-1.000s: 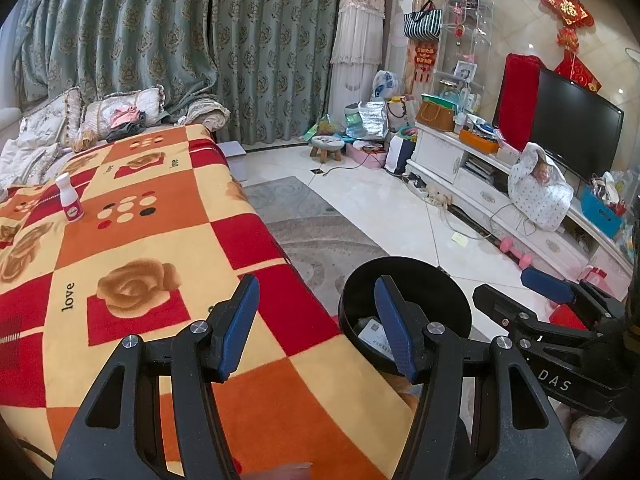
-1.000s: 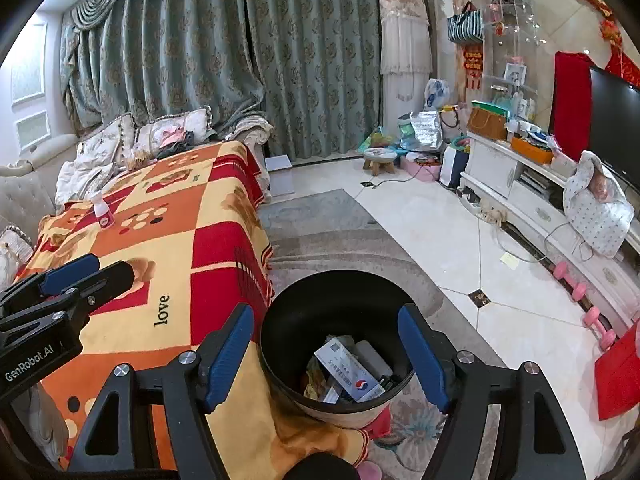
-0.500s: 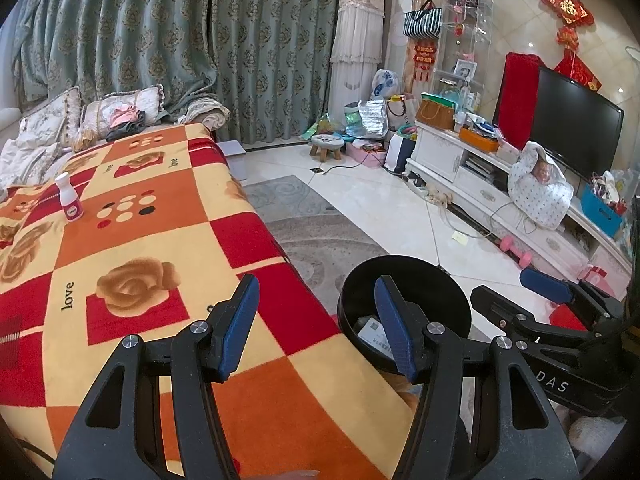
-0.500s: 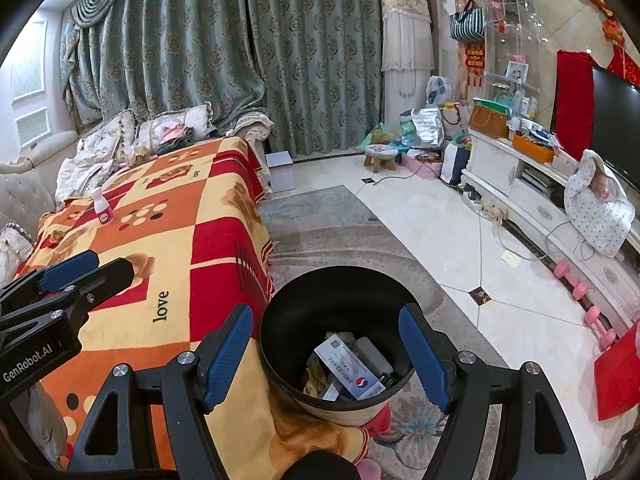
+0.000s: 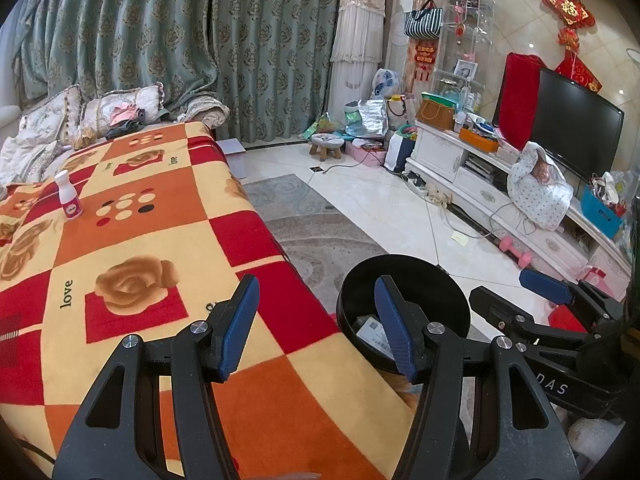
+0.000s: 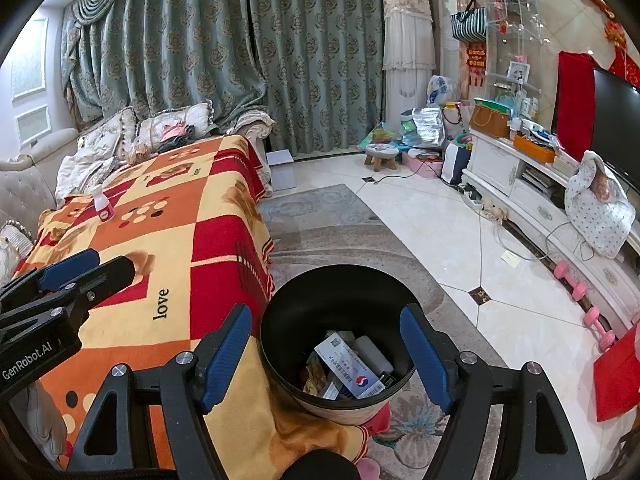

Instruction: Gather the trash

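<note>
Trash (image 6: 348, 372) lies inside a black round bin (image 6: 280, 320) that stands on the grey rug (image 6: 320, 216), just beside the edge of the bed. Among the trash, a white flat box with a red and blue mark is on top, and some other packets are under it; what they are cannot be told. In the left wrist view only a part of the bin (image 5: 440, 280) shows, with a corner of a white packet (image 5: 372, 330) inside.

On the bed there is an orange, red and yellow blanket (image 5: 132, 216) with rose patterns and the word "love". A small white bottle (image 5: 68, 200) with a pink label stands upright on the blanket, far from the bin, toward the pillows (image 5: 120, 104). The same bottle (image 6: 102, 202) shows in the right wrist view.

The left gripper (image 5: 316, 326) has its blue fingers wide apart and nothing is between them; it hangs over the near corner of the blanket, next to the bin. The right gripper (image 6: 326, 360) is also spread wide with nothing in it, and it is above the bin, so the bin's opening shows between its two fingers.

Behind, there are green curtains (image 6: 200, 60), a white floor (image 6: 440, 232), a white cabinet (image 5: 472, 172) and a black television (image 5: 576, 120).
</note>
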Action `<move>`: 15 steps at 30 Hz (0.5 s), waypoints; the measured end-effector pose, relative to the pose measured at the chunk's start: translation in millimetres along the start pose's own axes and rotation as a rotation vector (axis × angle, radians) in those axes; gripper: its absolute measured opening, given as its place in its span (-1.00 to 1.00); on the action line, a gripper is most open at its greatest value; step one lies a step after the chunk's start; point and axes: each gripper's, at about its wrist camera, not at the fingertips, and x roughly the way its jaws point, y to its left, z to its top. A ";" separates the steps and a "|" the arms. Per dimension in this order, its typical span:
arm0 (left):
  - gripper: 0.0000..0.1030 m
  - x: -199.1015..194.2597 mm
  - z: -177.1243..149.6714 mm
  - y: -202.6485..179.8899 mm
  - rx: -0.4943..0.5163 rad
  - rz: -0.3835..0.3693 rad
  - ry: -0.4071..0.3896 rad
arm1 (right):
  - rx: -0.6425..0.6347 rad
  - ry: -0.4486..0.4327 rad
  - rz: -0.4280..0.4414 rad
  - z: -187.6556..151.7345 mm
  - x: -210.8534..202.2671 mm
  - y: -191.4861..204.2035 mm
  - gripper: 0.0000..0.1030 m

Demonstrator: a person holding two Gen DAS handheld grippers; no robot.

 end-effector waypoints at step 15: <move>0.14 2.6 -17.1 12.4 -0.011 0.005 -0.001 | -0.010 0.012 0.003 -2.2 2.3 1.0 0.47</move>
